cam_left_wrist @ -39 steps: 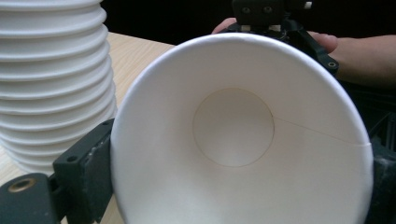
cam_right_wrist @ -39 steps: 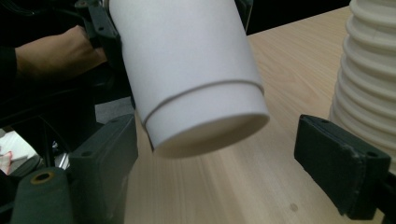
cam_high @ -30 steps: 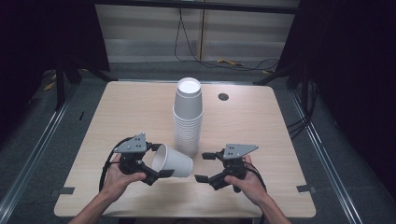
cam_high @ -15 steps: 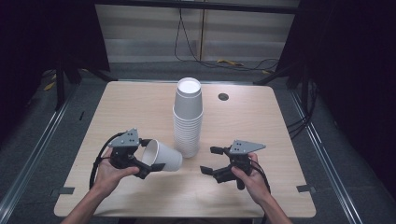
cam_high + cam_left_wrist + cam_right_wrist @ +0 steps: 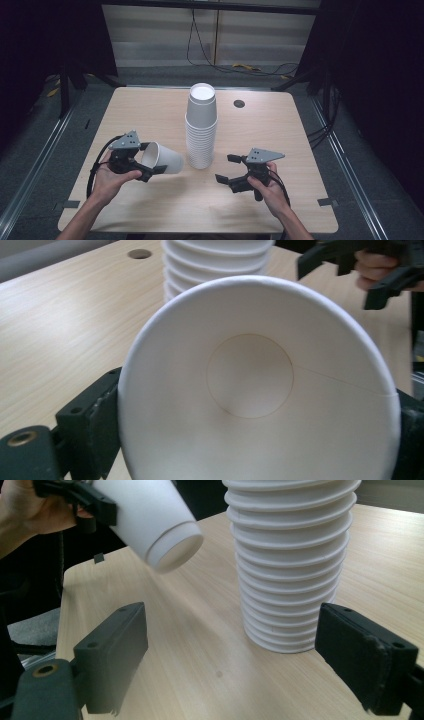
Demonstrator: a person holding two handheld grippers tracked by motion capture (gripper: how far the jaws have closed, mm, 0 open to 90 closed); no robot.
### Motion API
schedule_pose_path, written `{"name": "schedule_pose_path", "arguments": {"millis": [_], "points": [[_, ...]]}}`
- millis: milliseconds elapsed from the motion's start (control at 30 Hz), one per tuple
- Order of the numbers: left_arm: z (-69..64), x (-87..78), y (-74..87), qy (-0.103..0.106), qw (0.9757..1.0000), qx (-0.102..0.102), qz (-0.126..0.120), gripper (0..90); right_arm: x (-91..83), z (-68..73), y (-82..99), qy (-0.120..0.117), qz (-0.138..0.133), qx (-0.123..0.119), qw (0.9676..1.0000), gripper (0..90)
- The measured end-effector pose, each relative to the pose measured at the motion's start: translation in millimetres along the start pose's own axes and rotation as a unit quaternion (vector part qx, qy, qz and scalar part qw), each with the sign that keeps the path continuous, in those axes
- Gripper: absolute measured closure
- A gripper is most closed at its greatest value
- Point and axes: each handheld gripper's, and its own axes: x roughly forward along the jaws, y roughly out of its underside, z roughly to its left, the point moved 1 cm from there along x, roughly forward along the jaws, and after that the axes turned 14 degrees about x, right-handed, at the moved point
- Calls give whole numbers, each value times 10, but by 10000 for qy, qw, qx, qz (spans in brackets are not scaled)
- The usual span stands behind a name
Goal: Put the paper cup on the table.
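A tall stack of upturned white paper cups [image 5: 201, 125] stands in the middle of the wooden table [image 5: 150, 110]; its ribbed rims show in the right gripper view [image 5: 292, 565]. My left gripper [image 5: 150, 160] is shut on the rim of one white cup [image 5: 164, 158], held on its side above the table, left of the stack. The cup's mouth faces the left gripper view [image 5: 255, 385], and its base points at the stack. My right gripper [image 5: 227, 169] hovers open and empty right of the stack, its jaws wide apart [image 5: 230, 655]. The held cup [image 5: 150, 520] shows there too.
A small round hole [image 5: 239, 103] sits in the tabletop behind the stack. Dark floor, metal rails and cables surround the table. Bare wood lies in front of the stack between both hands.
My left gripper carried the cup to the left, away from the stack. The right gripper moved only slightly.
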Motion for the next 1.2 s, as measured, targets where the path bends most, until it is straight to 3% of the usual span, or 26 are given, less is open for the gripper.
{"name": "schedule_pose_path", "arguments": {"millis": [233,567,800,1067,1200], "points": [[96,-34,32,-294,9994,-86,161,78,-9,0,33,29,54,-4,10000,138],[205,18,21,-670,9960,-73,590,76,-10,-35,29,18,25,30,10000,138],[316,65,-30,-776,9937,-108,798,73,13,-86,50,61,75,74,9999,138],[421,40,-118,-715,9931,-300,879,76,-29,-81,53,150,40,44,9999,138],[496,70,-88,-720,9908,-338,1090,77,-27,-90,51,180,36,48,9998,138]]}}
